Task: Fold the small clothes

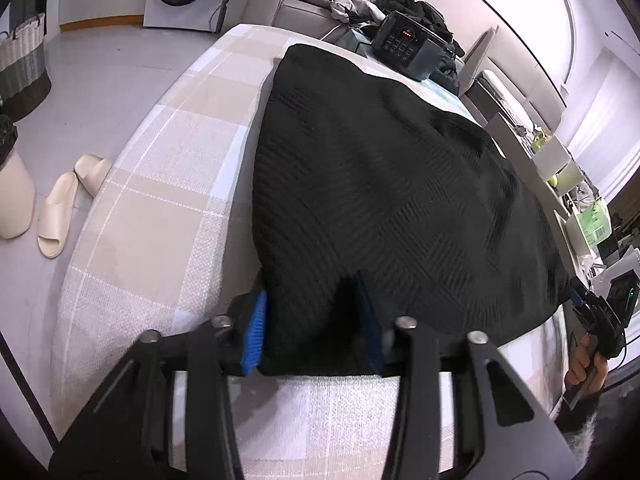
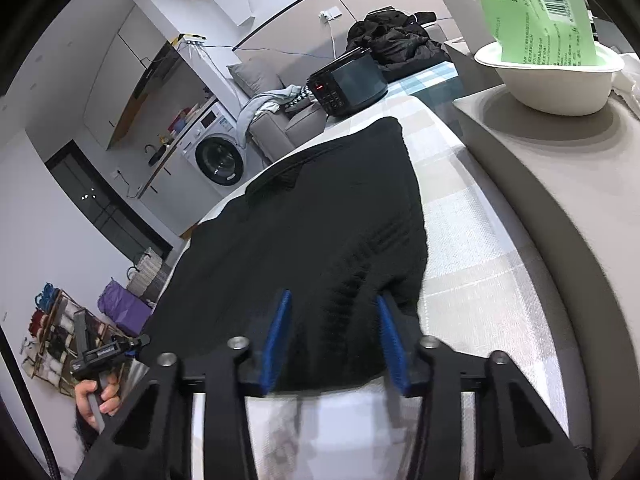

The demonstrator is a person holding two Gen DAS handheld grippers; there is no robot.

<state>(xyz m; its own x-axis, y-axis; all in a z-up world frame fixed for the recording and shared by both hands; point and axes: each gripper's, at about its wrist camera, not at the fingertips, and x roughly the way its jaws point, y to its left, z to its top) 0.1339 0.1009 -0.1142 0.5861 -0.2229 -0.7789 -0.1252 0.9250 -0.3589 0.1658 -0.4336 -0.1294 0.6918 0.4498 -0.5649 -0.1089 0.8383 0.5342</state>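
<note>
Left gripper (image 1: 316,320): jaws spread wide around the near edge of the black knit garment (image 1: 380,184), fabric bunched between the blue pads; I can't tell if they pinch it. The garment lies flat on the checked bed (image 1: 168,152), its near hem hidden behind the fingers. Right gripper (image 2: 334,336): jaws equally wide, astride the same hem at the other corner; motion blur below them, grip unclear.
</note>
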